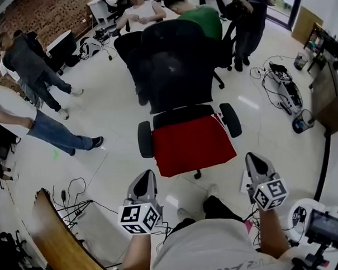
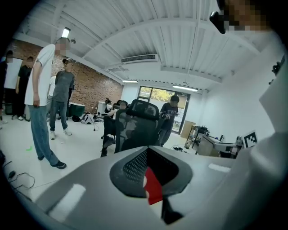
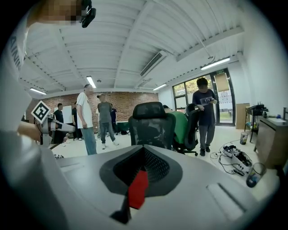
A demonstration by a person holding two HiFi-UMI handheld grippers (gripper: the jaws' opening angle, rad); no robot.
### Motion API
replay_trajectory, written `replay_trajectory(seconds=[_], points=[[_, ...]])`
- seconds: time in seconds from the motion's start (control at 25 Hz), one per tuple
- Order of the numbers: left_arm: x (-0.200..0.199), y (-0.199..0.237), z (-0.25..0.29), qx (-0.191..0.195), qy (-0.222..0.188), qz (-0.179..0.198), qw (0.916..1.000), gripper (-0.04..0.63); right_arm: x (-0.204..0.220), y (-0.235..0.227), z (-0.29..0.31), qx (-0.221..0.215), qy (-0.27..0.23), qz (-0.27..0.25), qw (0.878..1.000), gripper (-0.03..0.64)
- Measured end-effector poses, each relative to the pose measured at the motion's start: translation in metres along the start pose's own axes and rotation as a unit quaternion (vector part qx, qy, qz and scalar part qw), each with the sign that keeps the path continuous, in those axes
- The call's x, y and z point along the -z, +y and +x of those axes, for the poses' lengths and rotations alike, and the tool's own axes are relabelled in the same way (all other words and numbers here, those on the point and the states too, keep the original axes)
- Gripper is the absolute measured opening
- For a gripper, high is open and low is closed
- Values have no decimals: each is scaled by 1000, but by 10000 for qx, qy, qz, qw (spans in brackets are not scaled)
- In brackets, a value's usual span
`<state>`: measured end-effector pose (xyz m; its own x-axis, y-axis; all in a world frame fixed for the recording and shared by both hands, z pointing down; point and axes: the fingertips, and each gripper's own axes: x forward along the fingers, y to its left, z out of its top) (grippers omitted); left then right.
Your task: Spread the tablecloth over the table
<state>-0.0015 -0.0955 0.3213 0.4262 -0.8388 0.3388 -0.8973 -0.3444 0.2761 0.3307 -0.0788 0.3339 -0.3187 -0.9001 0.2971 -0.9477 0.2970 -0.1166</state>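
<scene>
White glossy floor (image 1: 117, 106) fills an open workroom with a brick wall at the far end, loose cables (image 1: 275, 79) and several people standing or sitting around.

The only writing that can be read is on the wearer's white shirt (image 1: 213, 247) at the bottom of the head view. It shows blue capitals, roughly "AINING", cut off by the frame edge. Each gripper carries a marker cube with black-and-white square patterns, the left cube (image 1: 139, 217) and the right cube (image 1: 270, 194); these bear no letters.

A red tablecloth (image 1: 192, 144) lies folded on the seat of a black office chair (image 1: 177, 69) in the middle of the floor, its front edge hanging slightly over the seat. It sits ahead of both grippers and between their lines. The left gripper (image 1: 145, 176) is below and to the left of the cloth, and the right gripper (image 1: 254, 158) is to the right of its lower corner. Neither touches the cloth, and bare floor shows between them and it.

Both grippers point forward and slightly down toward the chair. In each gripper view the jaws are pressed together with nothing between them. Only a sliver of the red cloth on the chair shows through the notch beyond the pads.
</scene>
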Motion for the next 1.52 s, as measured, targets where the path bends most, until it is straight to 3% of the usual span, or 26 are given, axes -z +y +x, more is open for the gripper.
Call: replay_trajectory(seconds=[0.2,0.4,0.56,0.68,0.76,0.88,0.96,1.12,1.28,1.36,1.4,1.44,1.52], points=[[28,8,47,-618,361,-86,9974,8,35,-47,41,-192,322,289,9989,8],[111,17,89,-1159,1053,-600,9858,8,105,-92,77,-406,872,500,9941,8],[177,39,129,-1314,1485,-479,9790,8,172,-108,110,-350,1284,410,9903,8],[237,61,136,-1468,1694,-1020,9692,8,232,-109,116,-294,1624,686,9839,8],[280,81,135,-1630,1740,-1863,9531,8,274,-110,118,-185,1818,1160,9763,8],[346,109,135,-1855,1632,-3270,9121,18,340,-115,123,102,1982,2250,9539,8],[381,121,135,-1940,1627,-3658,8956,38,379,-119,125,320,2024,2771,9387,28],[432,130,138,-1954,1716,-3873,8845,47,428,-120,133,380,2203,2790,9339,49],[458,133,153,-1832,1802,-3662,8943,52,449,-119,148,209,2281,2381,9438,54],[464,133,162,-1698,1663,-3890,8901,72,455,-117,151,135,2309,2229,9470,54],[464,134,166,-1618,1540,-4151,8819,89,458,-116,151,105,2320,2186,9478,54],[463,134,168,-1548,1400,-4508,8679,119,461,-114,150,75,2336,2145,9484,54],[458,135,169,-1412,1060,-5390,8236,205,463,-111,148,25,2369,2083,9489,54]])
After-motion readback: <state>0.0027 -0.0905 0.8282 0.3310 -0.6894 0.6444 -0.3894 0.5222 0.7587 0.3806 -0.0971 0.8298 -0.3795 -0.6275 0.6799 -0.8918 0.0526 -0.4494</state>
